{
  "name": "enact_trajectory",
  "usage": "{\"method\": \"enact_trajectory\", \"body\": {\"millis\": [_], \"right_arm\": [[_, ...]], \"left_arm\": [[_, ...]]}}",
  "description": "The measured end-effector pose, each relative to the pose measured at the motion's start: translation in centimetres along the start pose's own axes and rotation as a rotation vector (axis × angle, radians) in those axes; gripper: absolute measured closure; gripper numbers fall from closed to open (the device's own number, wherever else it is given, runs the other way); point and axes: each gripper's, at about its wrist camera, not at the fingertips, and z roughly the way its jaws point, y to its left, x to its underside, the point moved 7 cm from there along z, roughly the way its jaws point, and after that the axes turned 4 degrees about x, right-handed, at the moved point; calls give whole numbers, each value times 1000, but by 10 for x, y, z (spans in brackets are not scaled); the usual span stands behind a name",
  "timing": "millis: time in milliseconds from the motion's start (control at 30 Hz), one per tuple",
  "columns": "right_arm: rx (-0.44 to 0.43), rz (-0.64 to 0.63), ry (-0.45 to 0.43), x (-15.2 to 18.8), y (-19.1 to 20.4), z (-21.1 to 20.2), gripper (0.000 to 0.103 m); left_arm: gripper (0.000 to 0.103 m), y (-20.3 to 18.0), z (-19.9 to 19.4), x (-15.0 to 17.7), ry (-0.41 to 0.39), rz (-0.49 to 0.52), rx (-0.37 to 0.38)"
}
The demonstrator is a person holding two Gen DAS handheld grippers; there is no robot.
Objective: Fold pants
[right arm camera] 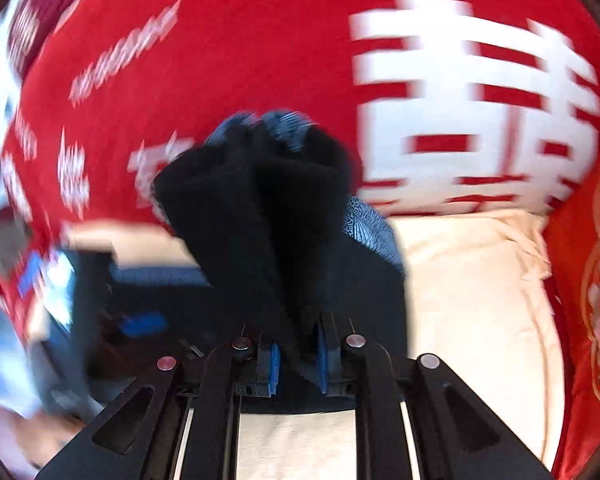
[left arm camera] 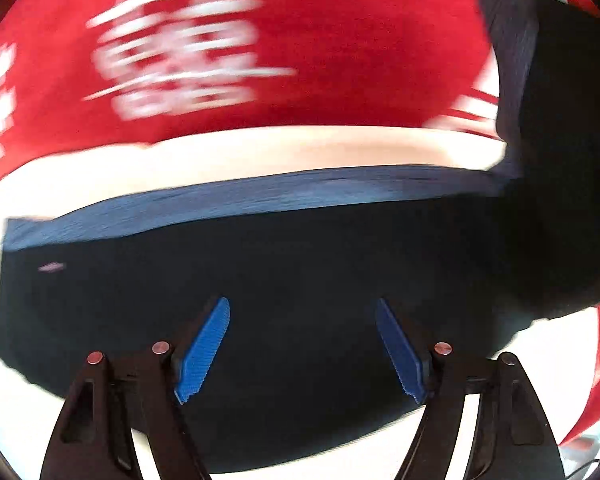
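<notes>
Dark navy pants (left arm camera: 260, 272) lie spread on a cream sheet, their lighter blue waistband (left arm camera: 260, 196) running across the far edge. My left gripper (left arm camera: 301, 302) hovers over them, open, its blue pads (left arm camera: 204, 348) wide apart with nothing gripped. At the right of the left wrist view a part of the pants (left arm camera: 560, 120) rises off the bed. In the right wrist view my right gripper (right arm camera: 299, 344) is shut on a bunched fold of the pants (right arm camera: 260, 200), which stands up ahead of the fingers with blue waistband cloth at its top.
A red blanket with large white characters (right arm camera: 460, 100) covers the area beyond the pants and also fills the top of the left wrist view (left arm camera: 300, 40). The cream sheet (right arm camera: 480, 280) shows at right. A red cushion with gold flowers (right arm camera: 596, 280) borders the right edge. Both views are blurred.
</notes>
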Motion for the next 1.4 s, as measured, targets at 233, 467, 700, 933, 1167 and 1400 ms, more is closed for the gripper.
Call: {"method": "enact_trajectory", "body": {"millis": [233,467,700,933,1167,1400], "right_arm": [[343,-505,137,75,119,90,66],[65,-343,135,74,135,32,52],[-399,494,287,58,68,50,52],[-502,848,336,82,39,72,52],[-532,1013,323,88,27,88,59],[-565,944,341,80,29,78,98]], "left_arm": [[26,126,-3,32,62,-109,-156],[26,142,-3,30,45,-149,-98],[26,89,-5,24,50,-201,52],[26,53,-20,4,92,-143,277],[29,4,4,-5,171,-25,334],[56,-10,-9,10,178,0,359]]}}
